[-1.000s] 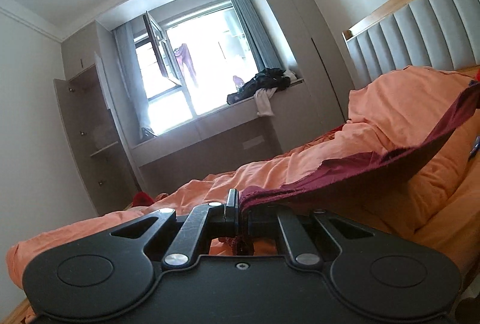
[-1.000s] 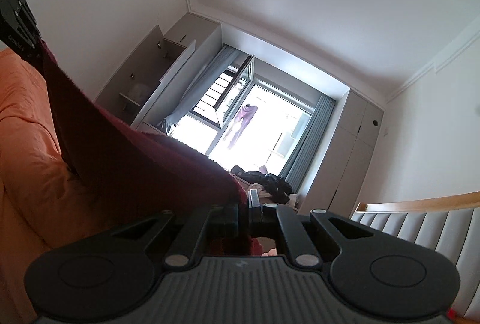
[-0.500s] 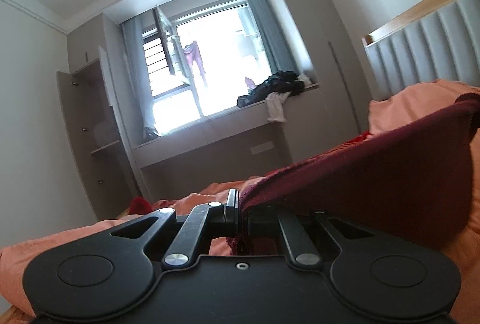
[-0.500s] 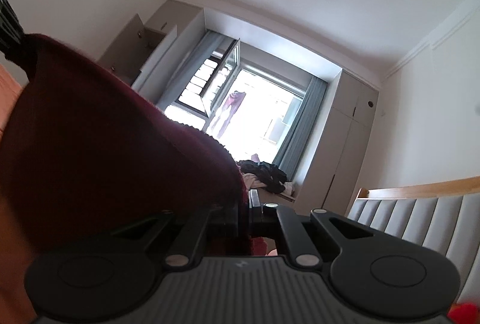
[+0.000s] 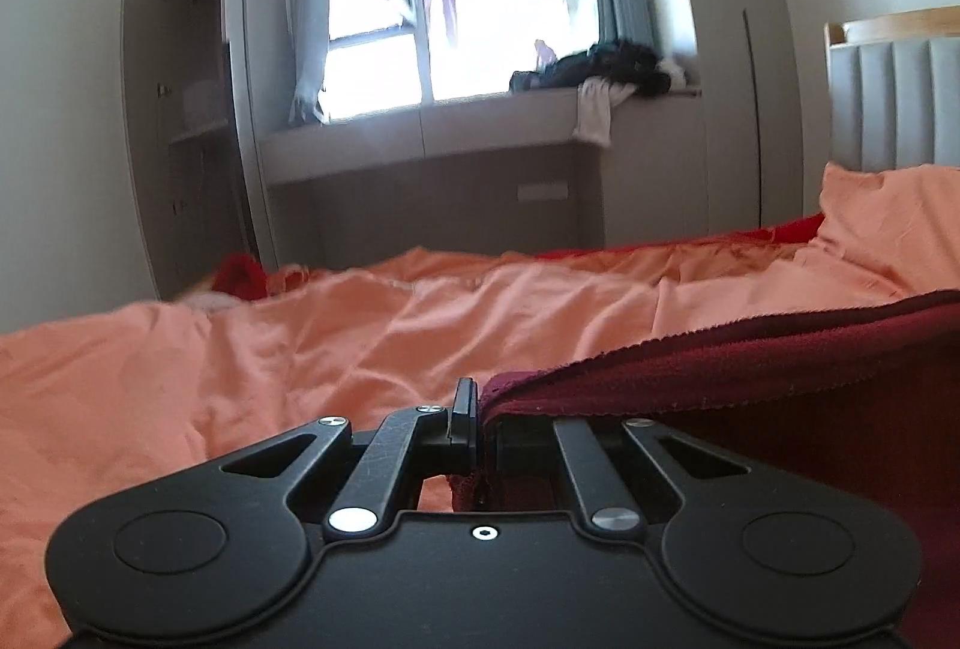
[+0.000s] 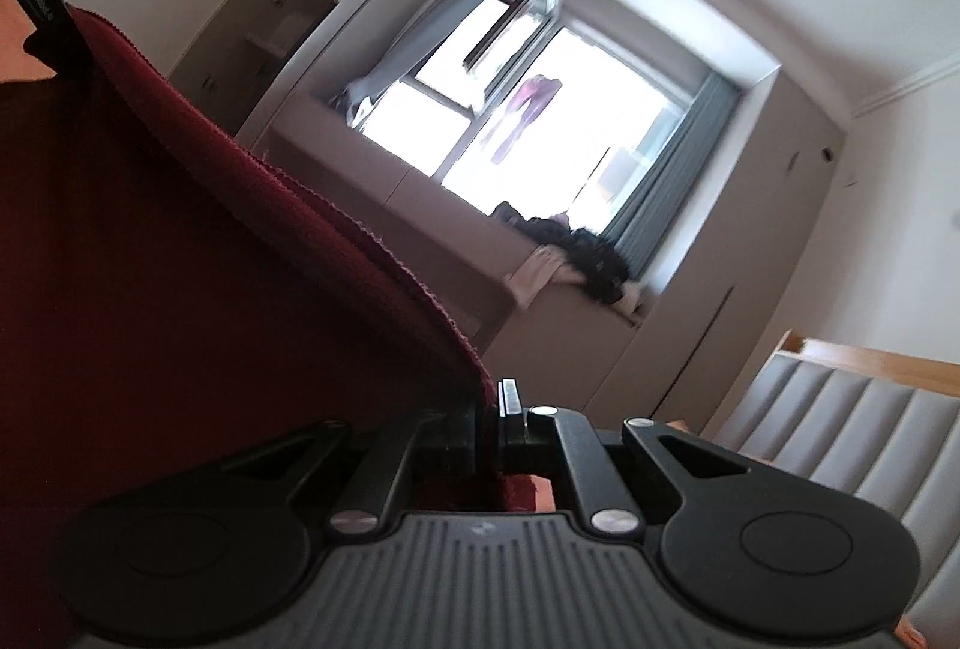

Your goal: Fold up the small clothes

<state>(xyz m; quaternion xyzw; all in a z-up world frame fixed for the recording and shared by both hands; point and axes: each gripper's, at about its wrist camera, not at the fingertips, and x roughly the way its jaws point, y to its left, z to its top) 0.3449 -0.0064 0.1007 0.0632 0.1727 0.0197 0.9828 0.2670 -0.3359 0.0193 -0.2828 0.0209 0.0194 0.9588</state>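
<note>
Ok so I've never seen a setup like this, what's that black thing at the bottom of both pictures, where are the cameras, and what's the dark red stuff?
No robot here: a person holds a two-finger grabber in each hand, each carrying a wide-angle camera looking forward along its fingers. The black shape is that grabber's own body. One picture comes from the left gripper, the other from the right gripper, which is tilted, so the room looks slanted. Both are shut on a dark red garment, each pinching an edge of it, so the cloth spans between them. Below lies a bed with an orange cover. Behind are a window and a sill piled with dark clothes.
</note>
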